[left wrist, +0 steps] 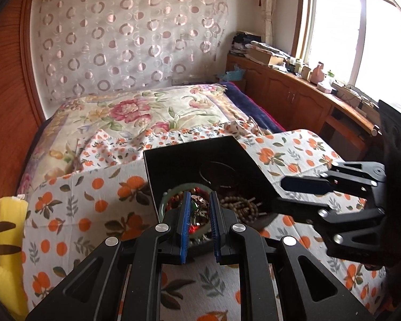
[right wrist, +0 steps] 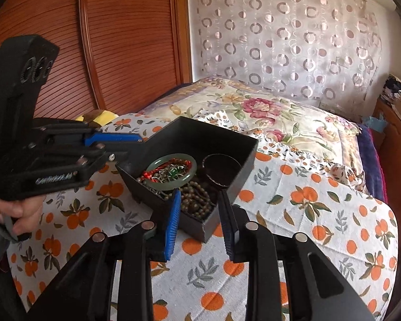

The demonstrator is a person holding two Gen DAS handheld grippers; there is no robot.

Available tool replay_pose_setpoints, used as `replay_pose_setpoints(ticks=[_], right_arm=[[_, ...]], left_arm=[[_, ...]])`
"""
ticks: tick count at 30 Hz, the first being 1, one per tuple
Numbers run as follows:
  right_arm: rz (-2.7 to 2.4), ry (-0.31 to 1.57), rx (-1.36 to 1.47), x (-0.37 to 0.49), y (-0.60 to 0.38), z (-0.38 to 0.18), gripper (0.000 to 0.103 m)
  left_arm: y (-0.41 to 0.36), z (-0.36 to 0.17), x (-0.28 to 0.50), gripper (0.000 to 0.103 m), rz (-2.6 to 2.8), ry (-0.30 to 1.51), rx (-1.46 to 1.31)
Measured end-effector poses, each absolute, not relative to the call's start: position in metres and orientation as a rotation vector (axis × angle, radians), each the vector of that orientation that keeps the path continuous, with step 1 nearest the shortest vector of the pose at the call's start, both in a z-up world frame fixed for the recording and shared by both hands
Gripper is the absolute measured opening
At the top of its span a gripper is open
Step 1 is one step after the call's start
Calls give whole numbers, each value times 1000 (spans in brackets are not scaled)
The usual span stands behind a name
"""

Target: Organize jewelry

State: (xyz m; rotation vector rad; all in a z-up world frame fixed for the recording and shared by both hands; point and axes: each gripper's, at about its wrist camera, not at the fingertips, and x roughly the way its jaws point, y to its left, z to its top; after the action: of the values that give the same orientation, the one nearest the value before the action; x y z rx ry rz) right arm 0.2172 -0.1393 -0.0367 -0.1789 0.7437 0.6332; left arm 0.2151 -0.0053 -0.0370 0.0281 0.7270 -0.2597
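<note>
A black open box (left wrist: 189, 155) (right wrist: 189, 133) stands on the orange-print cloth. In it lie a pale green jade bangle (right wrist: 157, 161) (left wrist: 163, 200) around a tangle of red and green pieces, a brown bead strand (right wrist: 192, 187) (left wrist: 240, 203) and a thin dark hoop (right wrist: 219, 159). My left gripper (left wrist: 199, 194) (right wrist: 136, 147) hovers by the box's left corner, its jaws down to a narrow slit with nothing seen clamped. My right gripper (right wrist: 199, 195) (left wrist: 274, 196) is open. The box's near corner sits between its blue pads (right wrist: 173, 219), which do not press on it.
The cloth (right wrist: 307, 200) covers a table that drops off at the right. Behind it is a bed with a floral quilt (left wrist: 136, 109). A yellow soft toy (left wrist: 5, 240) lies at the left. A wooden wardrobe (right wrist: 120, 40) and a cluttered window cabinet (left wrist: 294, 91) flank the room.
</note>
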Motion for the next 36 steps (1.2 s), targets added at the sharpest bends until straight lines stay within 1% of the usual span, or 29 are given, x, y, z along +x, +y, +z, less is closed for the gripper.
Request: replay_pose_setpoints(ticks=[5, 7, 8, 9, 10, 13, 15, 16, 17, 18, 20, 21, 22, 23, 24, 25, 26, 29, 31, 36], right_arm=[[615, 743, -160, 214, -147, -38, 31], [609, 741, -154, 212, -150, -39, 31], [604, 740, -152, 211, -151, -39, 31], [600, 738, -149, 209, -153, -39, 31], [598, 736, -147, 208, -154, -38, 31], [583, 725, -139, 201, -159, -35, 31], [565, 717, -131, 194, -162, -31, 32], [557, 711, -126, 190, -164, -30, 37], [551, 707, -122, 188, -166, -30, 42], [538, 701, -114, 185, -168, -28, 45], [506, 686, -93, 177, -173, -25, 61], [492, 676, -82, 173, -175, -23, 66], [482, 669, -75, 171, -177, -22, 74], [468, 658, -65, 167, -180, -19, 81], [454, 641, -53, 161, -183, -16, 83], [444, 632, -44, 158, -185, -15, 88], [436, 624, -35, 154, -186, -13, 91], [411, 592, -25, 140, -188, -6, 98], [394, 576, -22, 130, -189, 0, 100], [348, 523, 5, 103, -192, 12, 100]], left_arm=[[-5, -35, 220, 13, -242, 721, 27], [-6, -35, 219, 14, -237, 724, 27], [-7, -35, 219, 24, -235, 724, 25], [-7, -34, 218, 41, -231, 724, 25], [-7, -34, 216, 46, -227, 716, 24], [-7, -33, 208, 49, -222, 717, 20], [-7, -33, 200, 59, -211, 714, 17], [-7, -33, 196, 62, -209, 712, 15], [-7, -33, 191, 68, -204, 709, 14], [-7, -32, 188, 76, -197, 708, 14], [-6, -31, 175, 84, -172, 700, 17], [-6, -31, 172, 87, -167, 700, 16], [-5, -31, 165, 89, -157, 701, 11], [-5, -30, 161, 90, -153, 701, 8], [-4, -30, 155, 91, -146, 699, 5], [-4, -30, 146, 93, -134, 690, 6], [-4, -28, 142, 95, -125, 685, 9], [-6, -24, 124, 95, -91, 665, 29], [-6, -20, 114, 95, -78, 656, 29], [-5, -11, 91, 95, -52, 631, 28]])
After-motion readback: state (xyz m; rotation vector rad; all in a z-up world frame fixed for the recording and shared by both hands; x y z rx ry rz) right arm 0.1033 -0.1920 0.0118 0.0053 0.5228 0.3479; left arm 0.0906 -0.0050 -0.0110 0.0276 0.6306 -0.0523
